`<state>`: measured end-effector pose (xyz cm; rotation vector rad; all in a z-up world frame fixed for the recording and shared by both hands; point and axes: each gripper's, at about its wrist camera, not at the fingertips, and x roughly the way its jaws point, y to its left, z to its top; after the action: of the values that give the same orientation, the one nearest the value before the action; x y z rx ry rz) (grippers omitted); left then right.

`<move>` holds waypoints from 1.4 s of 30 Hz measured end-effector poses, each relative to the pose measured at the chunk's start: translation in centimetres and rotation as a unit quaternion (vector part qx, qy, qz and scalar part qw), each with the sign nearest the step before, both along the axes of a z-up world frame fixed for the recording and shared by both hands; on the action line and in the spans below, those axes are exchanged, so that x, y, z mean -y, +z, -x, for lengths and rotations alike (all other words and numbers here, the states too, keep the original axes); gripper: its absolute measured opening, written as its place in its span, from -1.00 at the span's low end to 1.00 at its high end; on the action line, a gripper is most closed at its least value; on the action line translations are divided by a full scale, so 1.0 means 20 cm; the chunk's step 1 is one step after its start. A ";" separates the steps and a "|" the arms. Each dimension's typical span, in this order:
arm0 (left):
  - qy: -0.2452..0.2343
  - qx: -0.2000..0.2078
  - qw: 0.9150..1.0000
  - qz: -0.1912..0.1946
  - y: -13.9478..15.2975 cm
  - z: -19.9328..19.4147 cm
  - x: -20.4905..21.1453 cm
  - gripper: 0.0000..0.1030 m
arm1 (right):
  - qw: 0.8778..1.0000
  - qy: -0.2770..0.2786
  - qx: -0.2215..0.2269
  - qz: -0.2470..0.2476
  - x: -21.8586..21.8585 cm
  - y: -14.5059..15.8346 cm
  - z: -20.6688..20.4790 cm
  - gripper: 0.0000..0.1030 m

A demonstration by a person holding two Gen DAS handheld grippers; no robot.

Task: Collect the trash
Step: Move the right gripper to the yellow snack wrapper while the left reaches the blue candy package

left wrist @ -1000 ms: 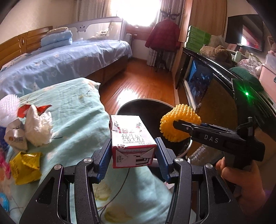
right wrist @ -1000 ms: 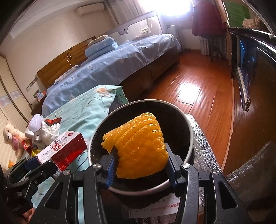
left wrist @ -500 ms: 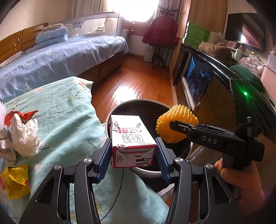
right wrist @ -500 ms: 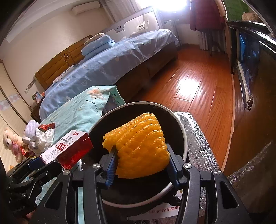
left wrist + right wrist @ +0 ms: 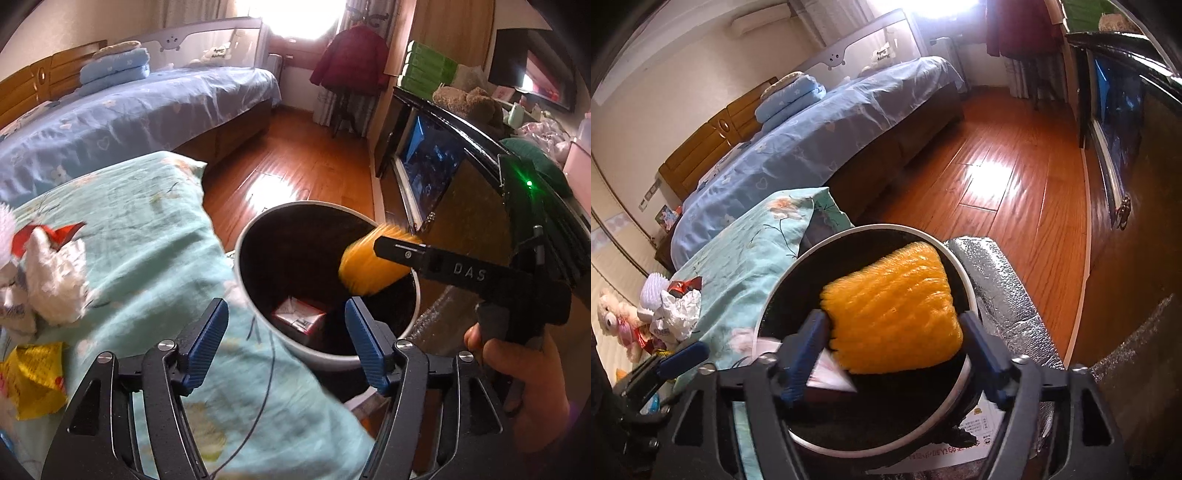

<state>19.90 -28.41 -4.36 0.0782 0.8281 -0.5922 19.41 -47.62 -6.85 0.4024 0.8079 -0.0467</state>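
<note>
A round bin (image 5: 242,266) with a white rim and black inside stands beside the bed; it also shows in the right wrist view (image 5: 971,291). A red and white milk carton (image 5: 298,315) lies at its bottom. My left gripper (image 5: 286,341) is open and empty above the bin's near rim. My right gripper (image 5: 894,347) has opened over the bin. The orange foam net (image 5: 894,310) is blurred between its jaws, also in the left wrist view (image 5: 369,269).
On the teal floral cover (image 5: 140,236) lie crumpled white paper (image 5: 55,277), a red wrapper (image 5: 64,232) and a yellow wrapper (image 5: 31,376). A foil-covered box (image 5: 1001,291) stands right of the bin. A dark cabinet (image 5: 443,177) lines the right wall.
My left gripper opened and the milk carton dropped into the bin. My right gripper's jaws widened and the orange net is blurred with motion between them.
</note>
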 end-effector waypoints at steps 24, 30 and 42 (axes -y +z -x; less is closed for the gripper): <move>0.128 0.025 0.991 0.004 -0.05 0.38 -0.77 0.47 | 0.997 0.067 0.039 -0.012 -0.57 0.05 0.26 0.76; 0.154 0.035 0.987 0.005 -0.03 0.44 -0.94 0.48 | 0.993 0.106 0.054 0.000 -0.77 0.08 0.30 0.76; 0.189 0.038 0.981 0.006 -0.03 0.55 -1.23 0.50 | 0.985 0.163 0.055 0.016 -1.08 0.10 0.32 0.76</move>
<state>8.91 -3.81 -5.01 -0.0671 0.7404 -0.2342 12.95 -26.00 -4.86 0.2366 0.7540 0.2650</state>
